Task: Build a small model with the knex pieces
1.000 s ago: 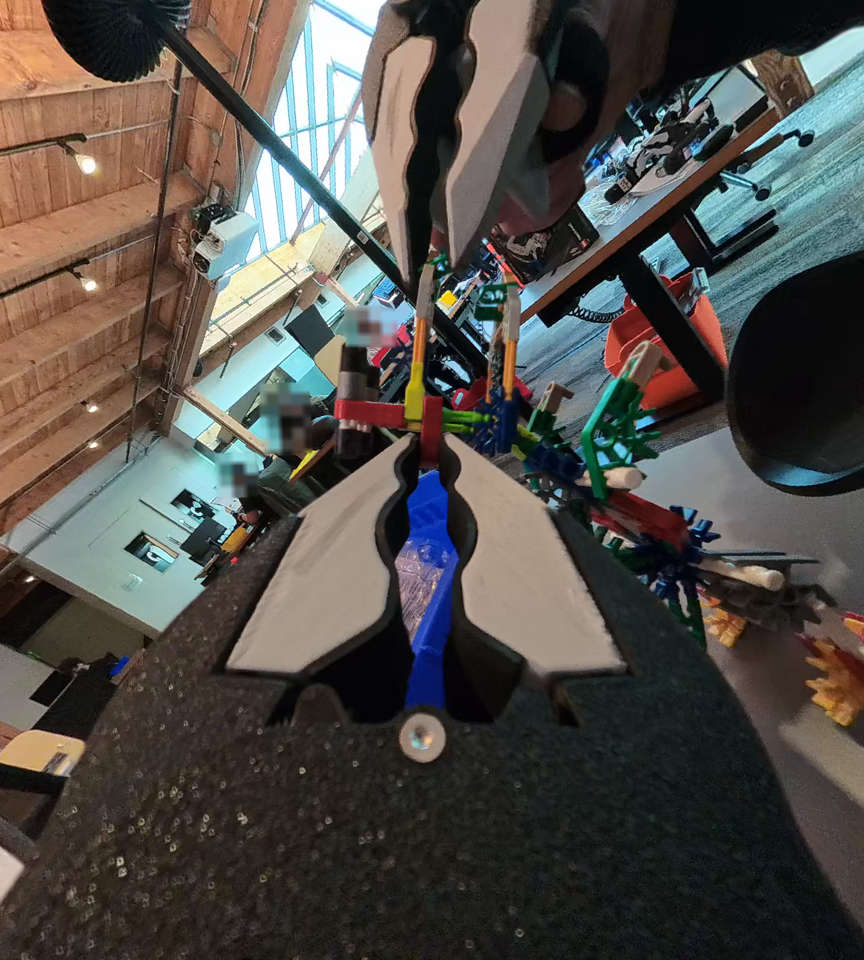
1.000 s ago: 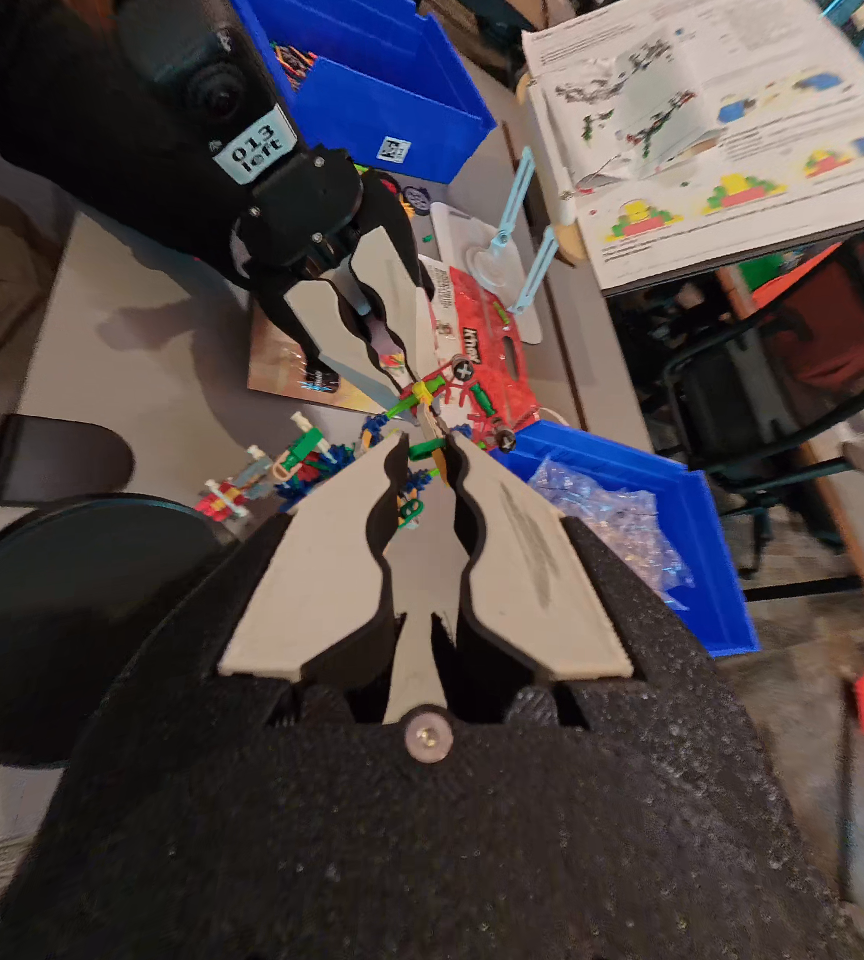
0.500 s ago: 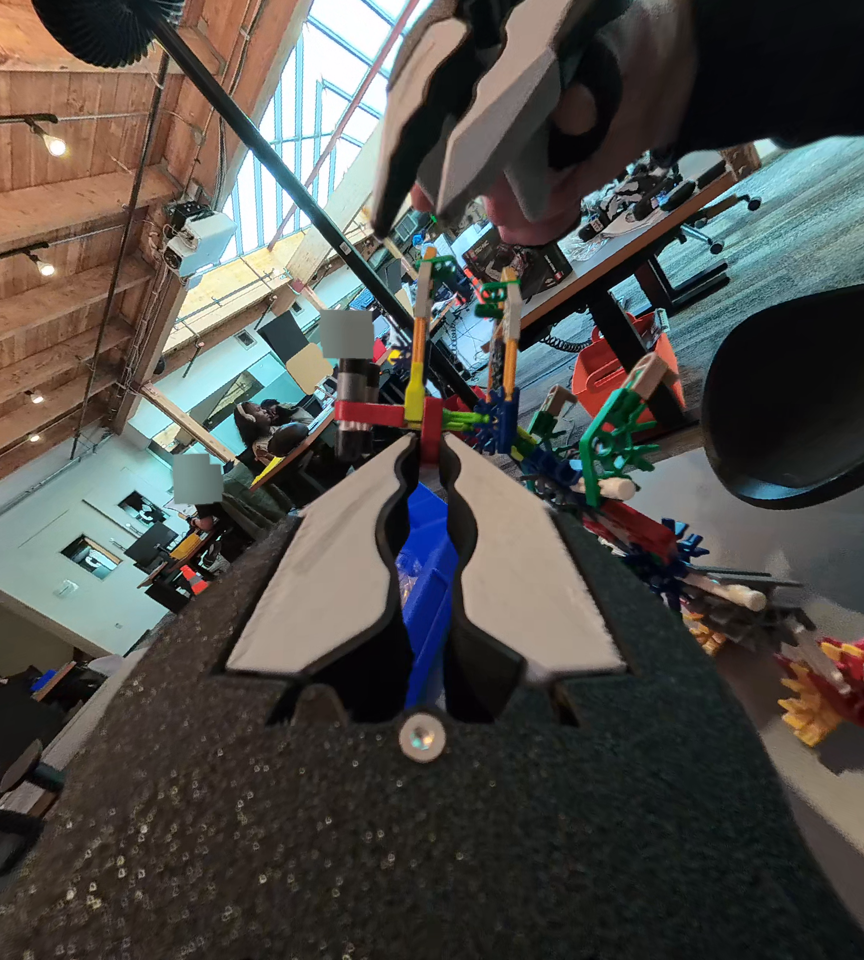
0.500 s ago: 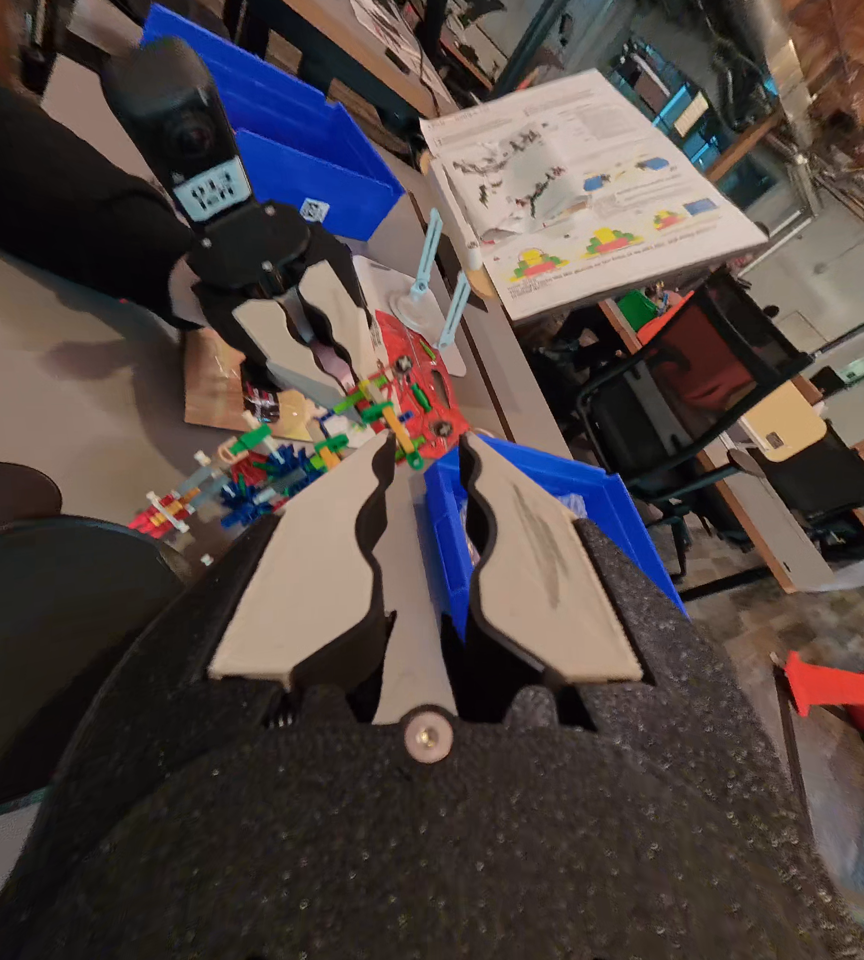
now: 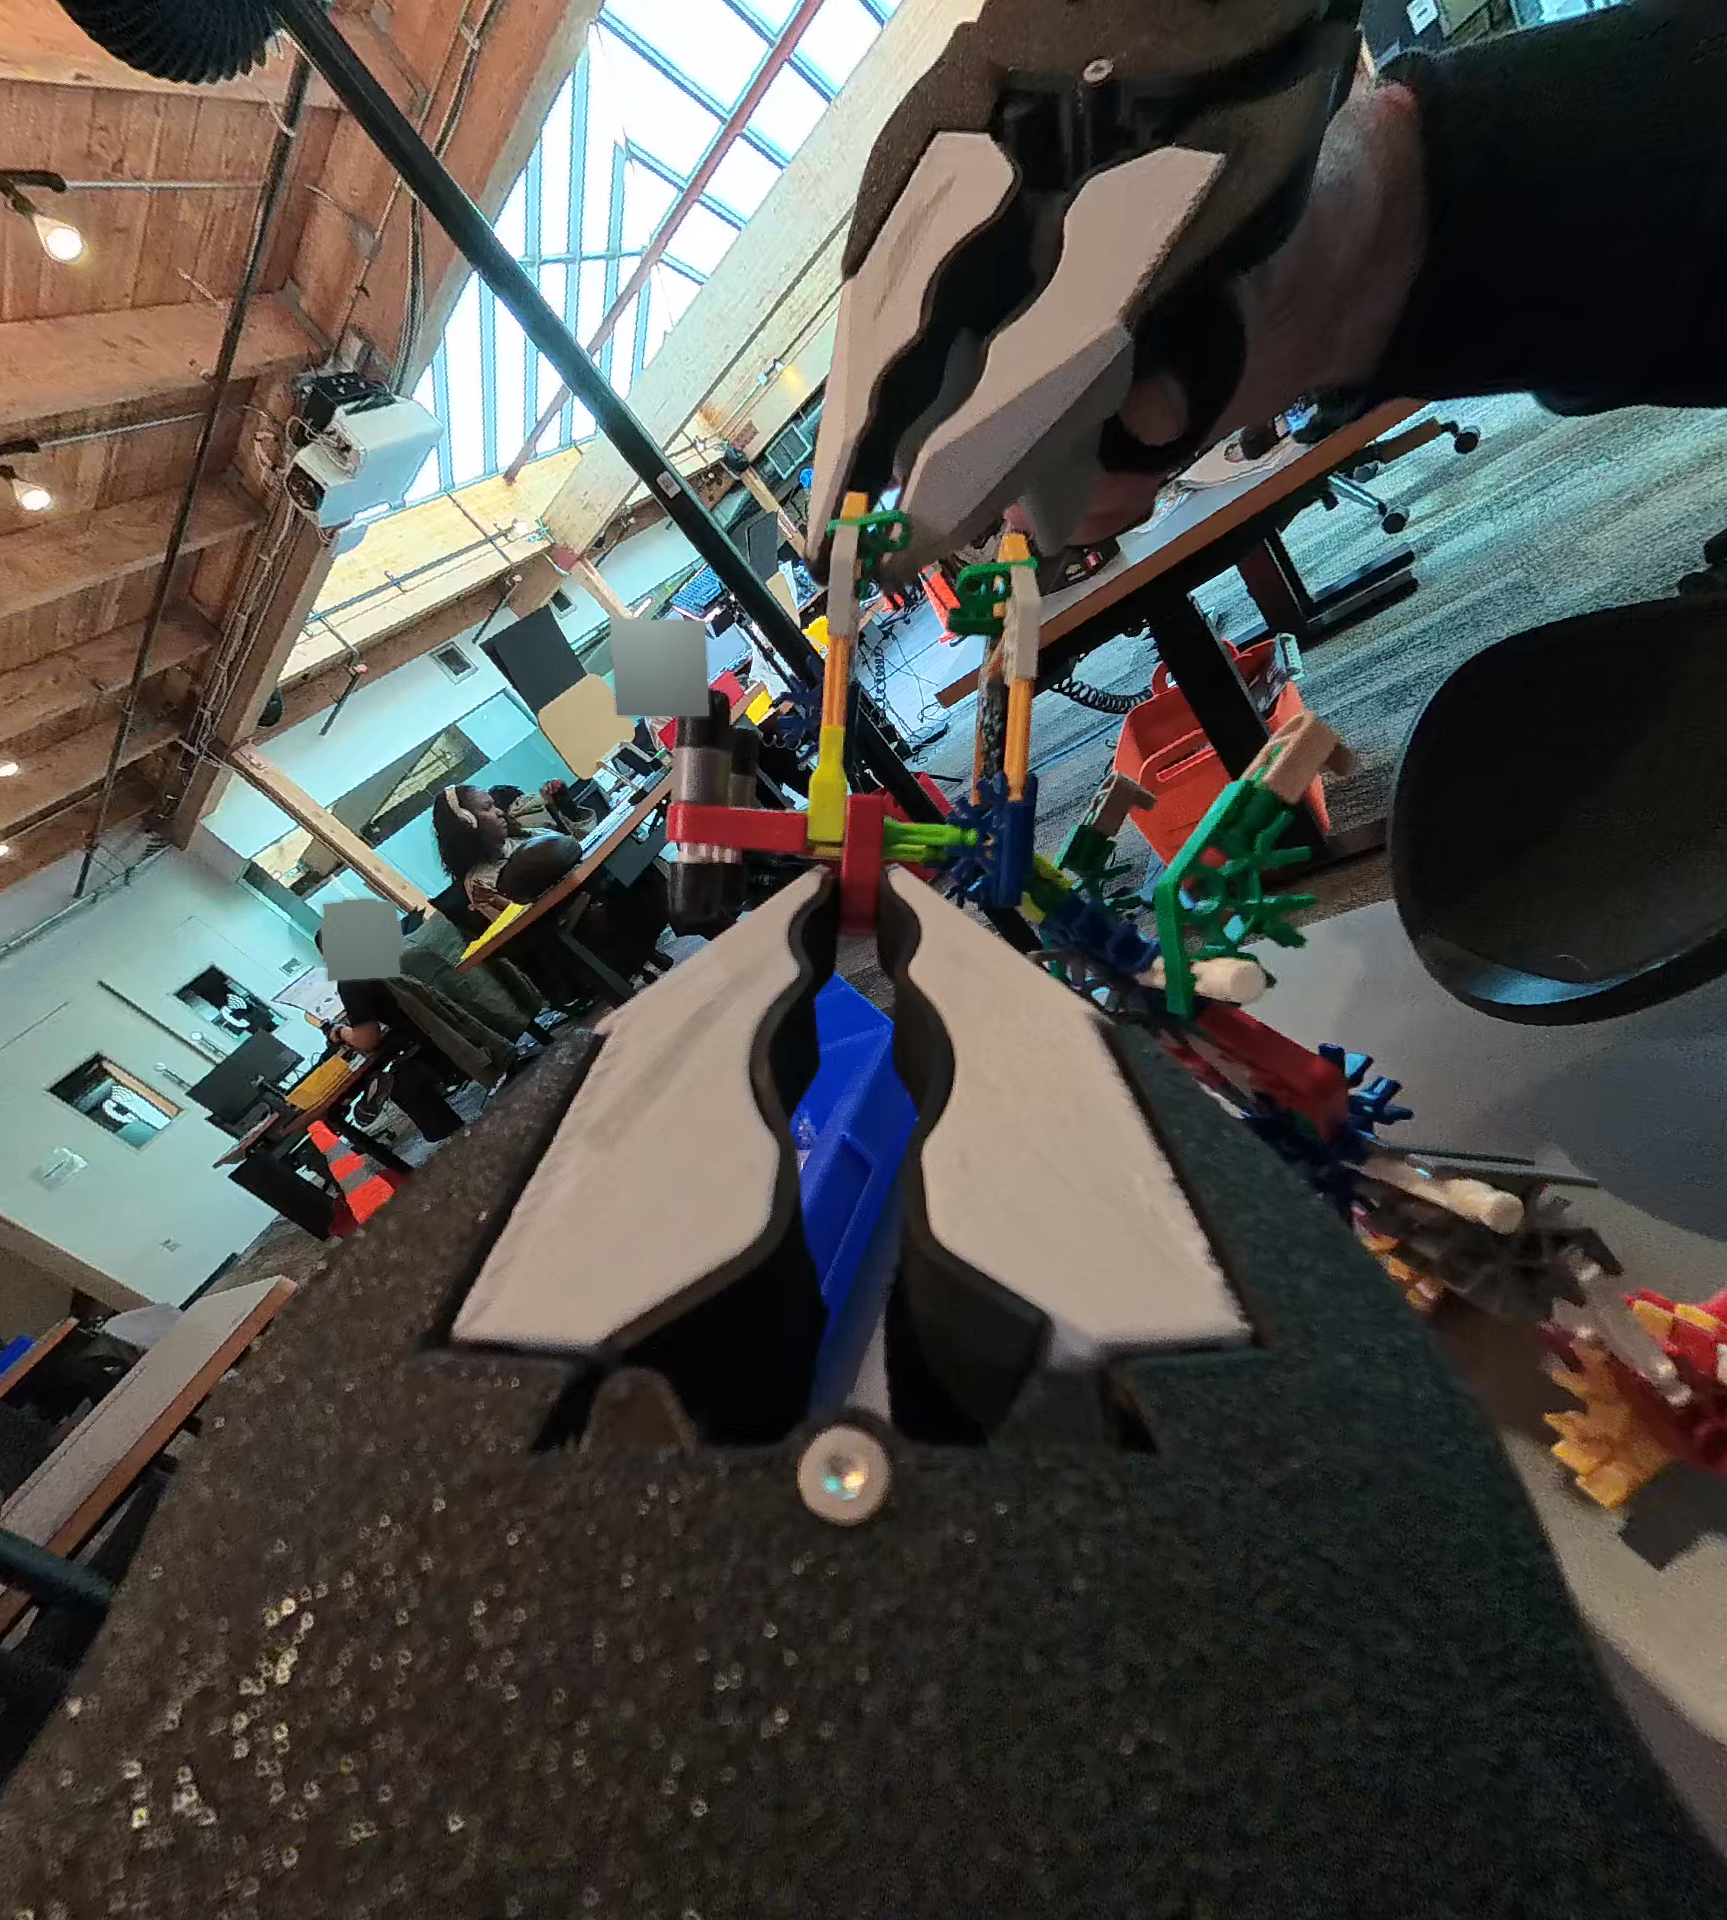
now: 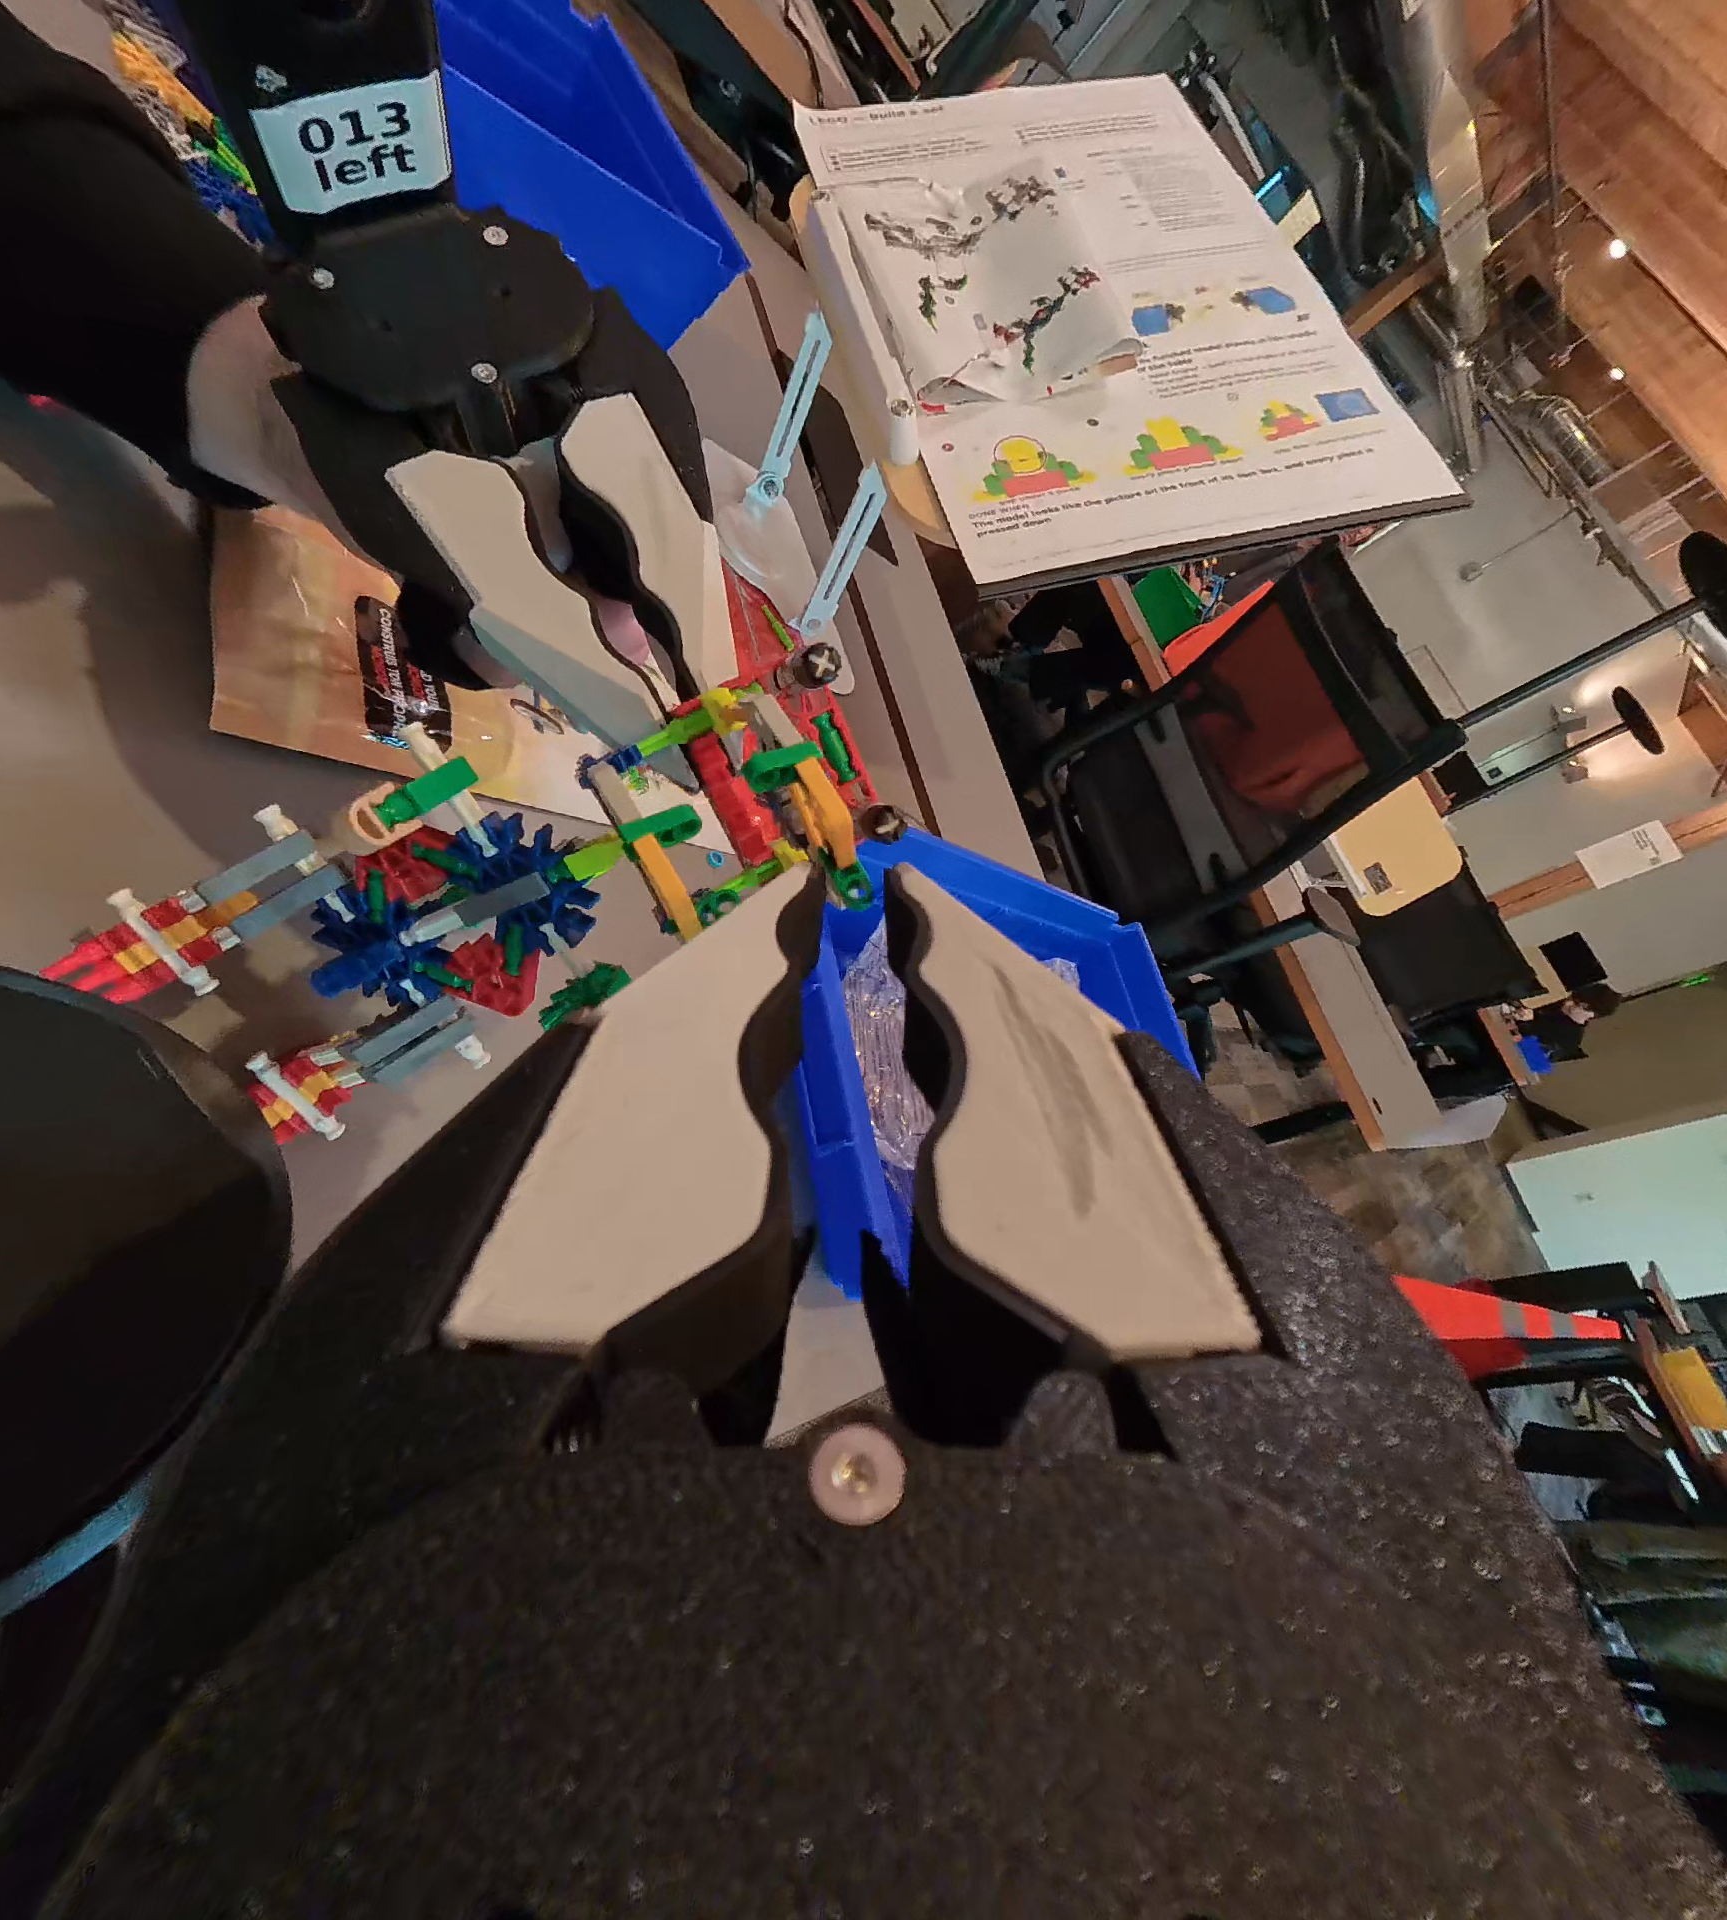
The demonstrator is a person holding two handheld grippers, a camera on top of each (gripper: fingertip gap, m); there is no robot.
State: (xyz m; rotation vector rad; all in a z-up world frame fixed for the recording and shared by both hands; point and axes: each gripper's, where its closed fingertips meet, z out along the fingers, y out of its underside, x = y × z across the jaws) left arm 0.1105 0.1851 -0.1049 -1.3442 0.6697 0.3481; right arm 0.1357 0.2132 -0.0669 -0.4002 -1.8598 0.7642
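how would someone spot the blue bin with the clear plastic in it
Start at the grey table and find the open instruction booklet propped at its far edge. Nearer than that, beside the colourful toy model, sits the blue bin. Unlike the other blue bin farther back, it holds crinkled clear plastic.

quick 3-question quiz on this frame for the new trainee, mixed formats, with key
1. Multiple choice: the left gripper is closed on which part of the toy build? A) red connector B) white peg C) paper sheet
2. True or false: the blue bin beyond the right gripper holds crumpled clear plastic.
3. Fill in: in the left wrist view, the right gripper's tips are at the ___ clip on top of an orange rod.

Key: 1 A; 2 true; 3 green
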